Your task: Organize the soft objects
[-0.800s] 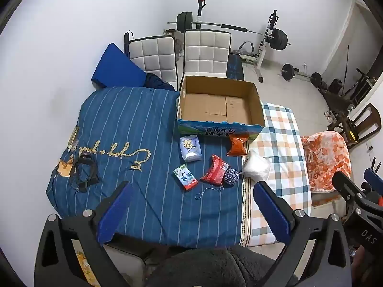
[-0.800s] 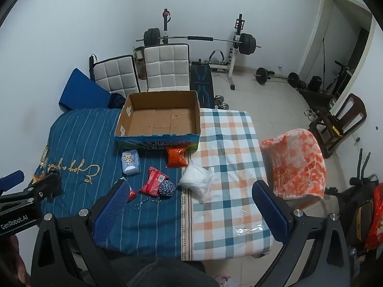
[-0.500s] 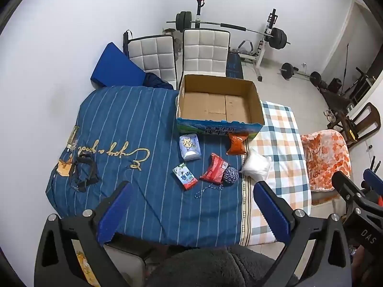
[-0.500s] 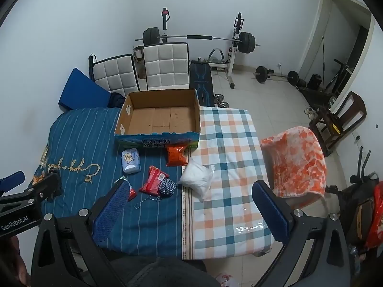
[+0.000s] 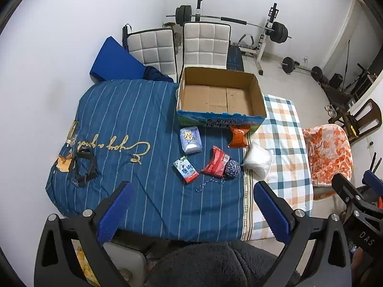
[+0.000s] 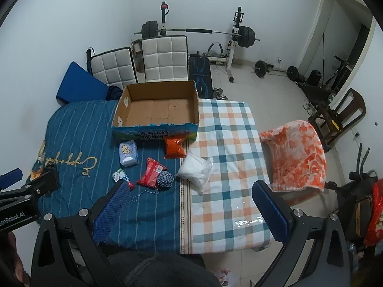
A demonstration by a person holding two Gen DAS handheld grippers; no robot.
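An open, empty cardboard box point(image 5: 219, 96) point(image 6: 155, 110) stands at the far side of the bed. In front of it lie a pale blue tissue pack point(image 5: 190, 140) point(image 6: 128, 153), an orange packet point(image 5: 237, 135) point(image 6: 174, 147), a red packet point(image 5: 216, 163) point(image 6: 151, 176), a green-and-red small pack point(image 5: 186, 172) point(image 6: 122, 177), a blue-white yarn ball point(image 5: 232, 168) point(image 6: 165, 179) and a white plastic bag point(image 5: 258, 161) point(image 6: 196, 172). My left gripper point(image 5: 191, 209) and right gripper point(image 6: 189, 206) are both open and empty, held high above the near edge of the bed.
The bed has a blue striped quilt point(image 5: 119, 124) on the left and a checked sheet point(image 6: 227, 143) on the right. A black strap and small items point(image 5: 82, 167) lie at the quilt's left edge. An orange blanket covers a chair point(image 6: 296, 155). White chairs and a barbell rack stand behind.
Both views have shifted only slightly; nothing on the bed has moved and both grippers stay open.
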